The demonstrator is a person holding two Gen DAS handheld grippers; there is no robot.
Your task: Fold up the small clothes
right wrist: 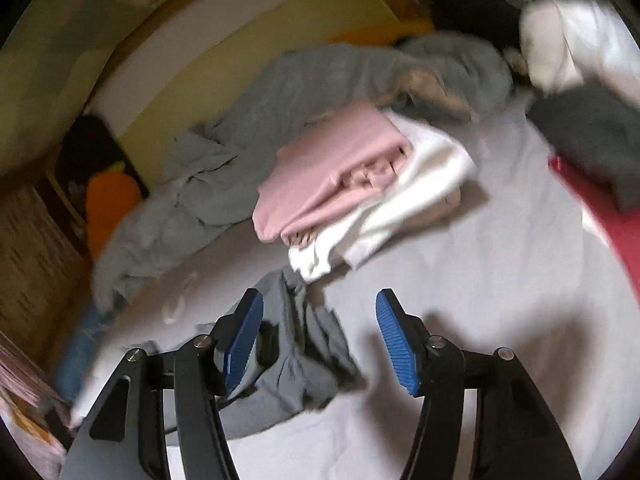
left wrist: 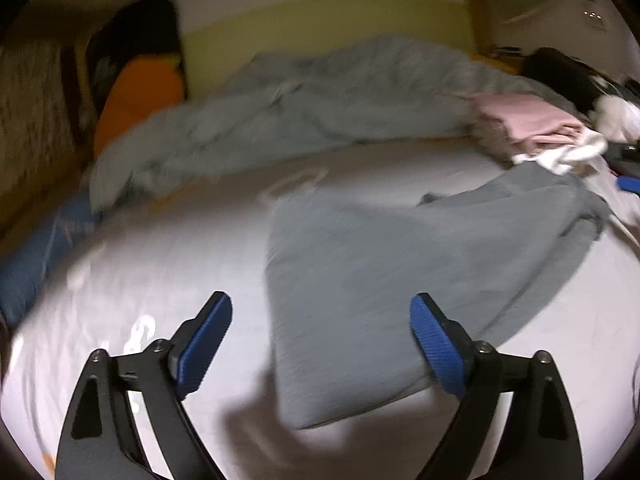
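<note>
Both my grippers, left [left wrist: 320,344] and right [right wrist: 320,340], hang spread and empty over the bed [left wrist: 160,260]; grey garment [left wrist: 360,288] lies between the fingers (half folded, I judge), so I'd pinch matching corners together.

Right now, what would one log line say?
left tongs: open, empty | right tongs: open, empty | grey garment: on bed, unfinished

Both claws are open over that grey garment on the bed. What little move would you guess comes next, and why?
Probably the right gripper lowers and closes on the bunched end of the grey garment. Its jaws stand open with that crumpled end between them, while the other end already lies flat near the open left gripper, so the bunched end likely needs pulling straight.
</note>
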